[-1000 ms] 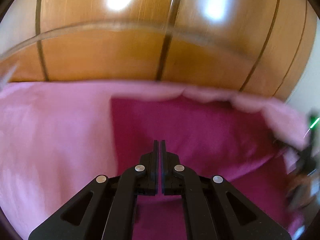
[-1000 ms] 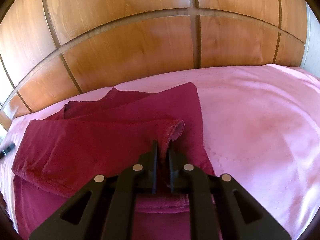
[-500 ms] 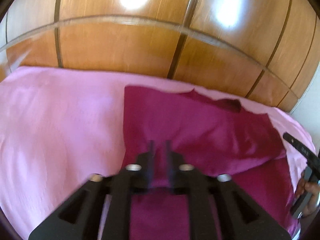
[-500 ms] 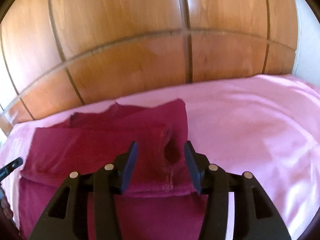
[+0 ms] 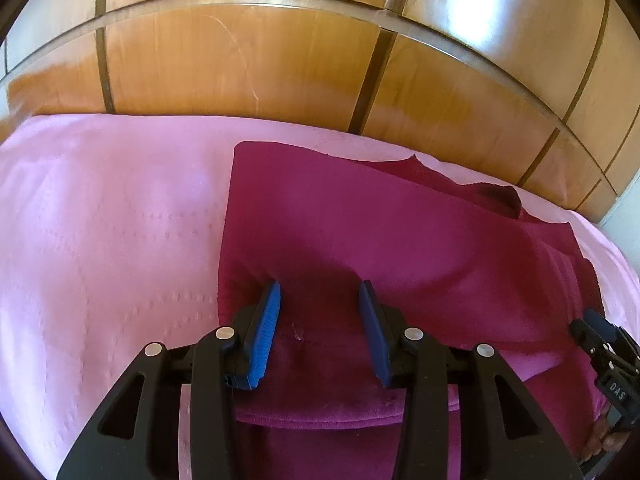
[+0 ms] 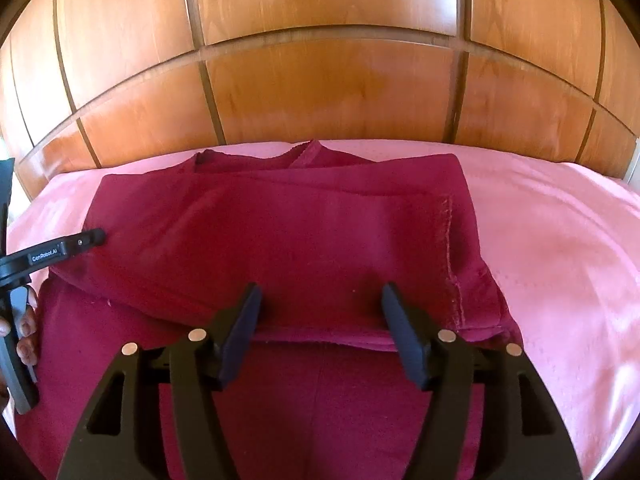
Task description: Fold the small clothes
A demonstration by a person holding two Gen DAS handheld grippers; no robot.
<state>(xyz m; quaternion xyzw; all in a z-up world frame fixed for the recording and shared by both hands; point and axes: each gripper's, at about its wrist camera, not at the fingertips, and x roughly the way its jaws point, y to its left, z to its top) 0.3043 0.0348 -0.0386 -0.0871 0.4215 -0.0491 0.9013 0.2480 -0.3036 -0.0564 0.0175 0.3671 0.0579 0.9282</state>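
While both the left tongs (image 5: 319, 300) and right tongs (image 6: 319, 300) are opening with nothing gripped, a fold of the maroon garment (image 6: 280, 240), laid mid-bed (image 6: 560, 260), is judged just released, and a fresh edge toward six o'clock must be gripped next.

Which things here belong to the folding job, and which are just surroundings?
Part of the job:
- dark red garment, folded over on itself
- left gripper, jaws opening above the cloth
- right gripper, jaws opening above the cloth

Just surroundings:
- pink bedspread
- wooden panelled headboard
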